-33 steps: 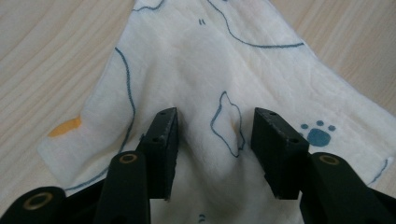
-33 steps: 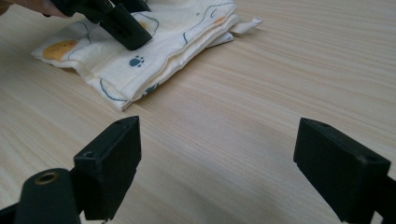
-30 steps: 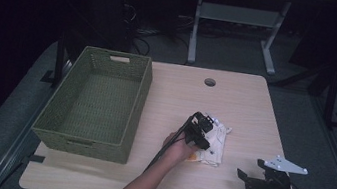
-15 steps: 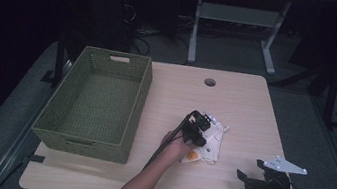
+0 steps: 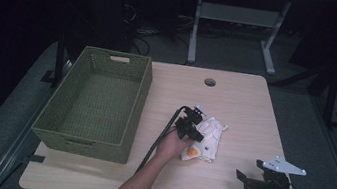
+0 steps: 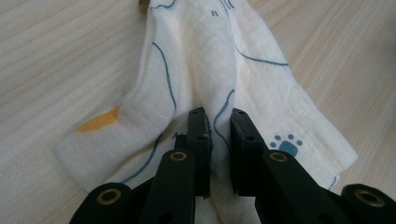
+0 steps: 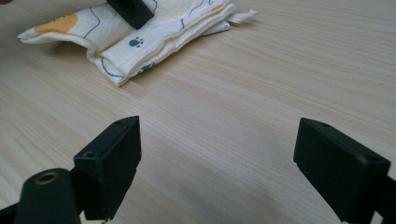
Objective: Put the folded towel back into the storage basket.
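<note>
A folded white cloth (image 5: 209, 140) with blue line drawings, a paw print and an orange patch lies on the wooden table right of the middle. My left gripper (image 5: 195, 134) is down on it, and its jaws have just been closing. In the left gripper view they pinch a raised fold of the cloth (image 6: 210, 60) between the pads, so the left gripper (image 6: 218, 116) is shut on it. My right gripper (image 5: 249, 171) rests near the table's front right corner, open. In the right gripper view its jaws (image 7: 217, 128) stand wide apart over bare wood, with the cloth (image 7: 154, 28) farther off.
A green woven basket (image 5: 83, 142) with nothing inside stands on the left half of the table (image 5: 240, 110). A round cable hole (image 5: 210, 82) sits near the far edge. The left gripper's cable runs back along the forearm. Dark floor and desk legs lie beyond the table.
The left gripper's jaws have closed on a fold of the cloth, and the hand has shifted slightly left over it. The right gripper has kept still.
</note>
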